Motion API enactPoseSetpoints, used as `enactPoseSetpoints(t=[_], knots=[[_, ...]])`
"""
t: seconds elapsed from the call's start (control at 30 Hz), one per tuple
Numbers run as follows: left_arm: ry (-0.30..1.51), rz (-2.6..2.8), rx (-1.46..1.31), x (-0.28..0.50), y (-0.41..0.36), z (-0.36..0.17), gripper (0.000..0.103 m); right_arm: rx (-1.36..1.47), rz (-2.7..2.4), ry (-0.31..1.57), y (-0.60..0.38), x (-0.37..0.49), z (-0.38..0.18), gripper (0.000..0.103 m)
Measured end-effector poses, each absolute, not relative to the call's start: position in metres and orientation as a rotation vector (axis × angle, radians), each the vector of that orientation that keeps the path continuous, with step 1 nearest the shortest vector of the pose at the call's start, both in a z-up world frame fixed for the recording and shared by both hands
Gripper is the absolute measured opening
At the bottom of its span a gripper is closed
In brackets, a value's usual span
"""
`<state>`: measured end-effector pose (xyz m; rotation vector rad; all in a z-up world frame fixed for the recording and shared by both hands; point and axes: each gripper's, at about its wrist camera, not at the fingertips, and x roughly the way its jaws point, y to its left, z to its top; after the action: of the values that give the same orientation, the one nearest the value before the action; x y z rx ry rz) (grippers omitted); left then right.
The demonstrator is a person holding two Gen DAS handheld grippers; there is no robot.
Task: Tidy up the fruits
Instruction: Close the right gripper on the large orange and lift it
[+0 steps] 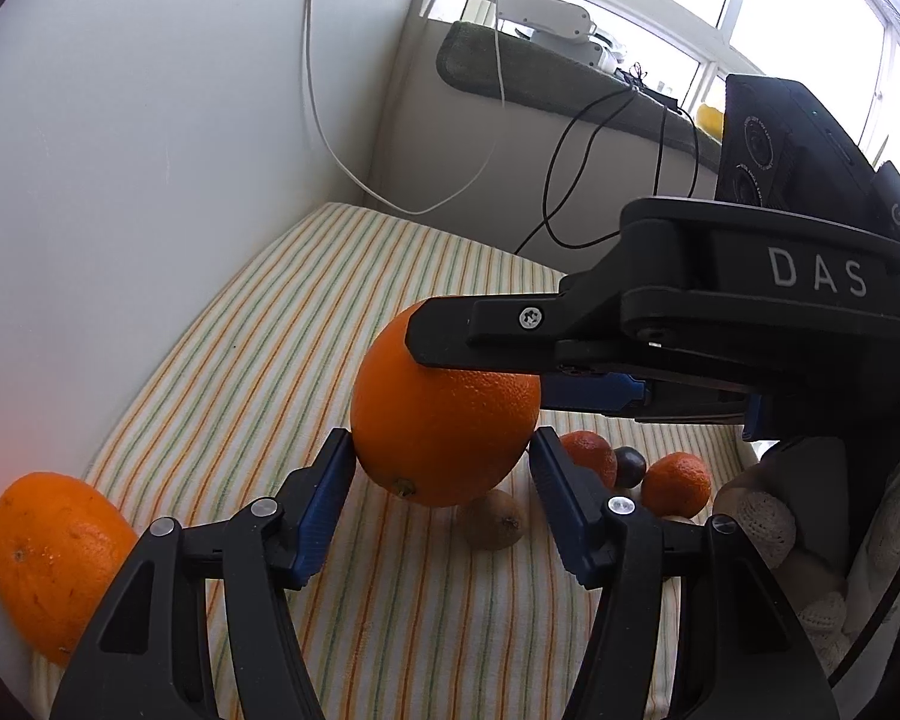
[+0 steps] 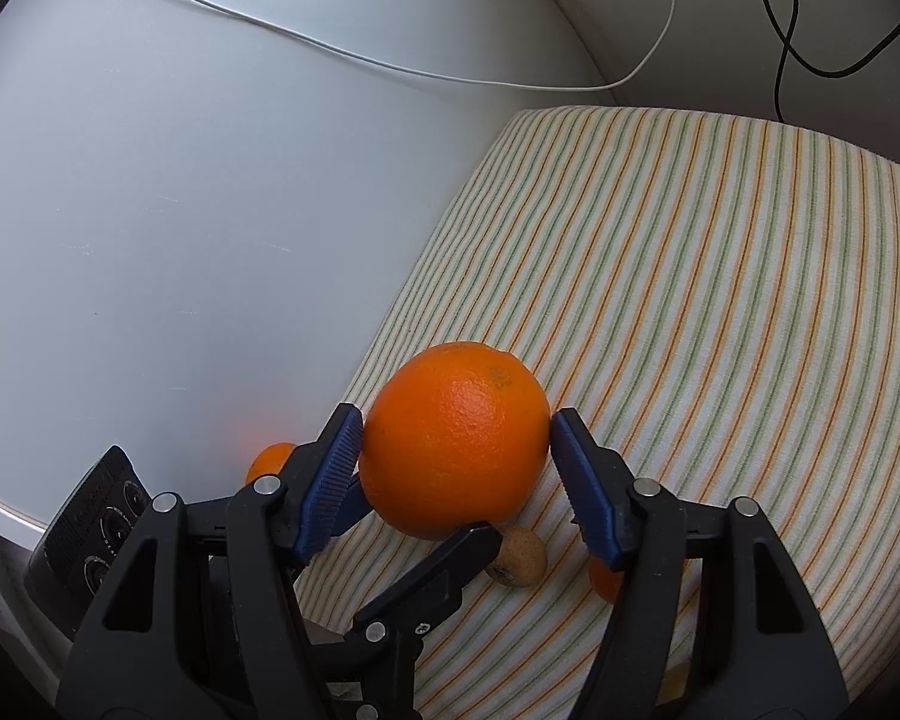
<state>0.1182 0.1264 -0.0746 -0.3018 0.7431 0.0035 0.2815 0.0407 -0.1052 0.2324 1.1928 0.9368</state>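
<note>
A large orange hangs above the striped cloth, gripped by my right gripper, whose blue pads touch both its sides. My left gripper is open, its fingers standing on either side of the same orange with small gaps. A second large orange lies on the cloth at the left by the white wall. Two small mandarins, a dark plum and a brown kiwi lie beyond the held orange.
A white wall runs along the left edge of the cloth. White and black cables hang behind the table. A windowsill with a green mat is at the back right.
</note>
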Motion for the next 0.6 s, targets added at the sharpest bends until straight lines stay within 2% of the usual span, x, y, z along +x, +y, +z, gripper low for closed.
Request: enactPoseSetpoints(t=[0.6], knots=[[0.703, -0.078, -0.222, 0.102, 0.066, -0.041, 0.06, 0.268, 0.904, 1.101, -0.03, 0.255, -0.073, 0.068]])
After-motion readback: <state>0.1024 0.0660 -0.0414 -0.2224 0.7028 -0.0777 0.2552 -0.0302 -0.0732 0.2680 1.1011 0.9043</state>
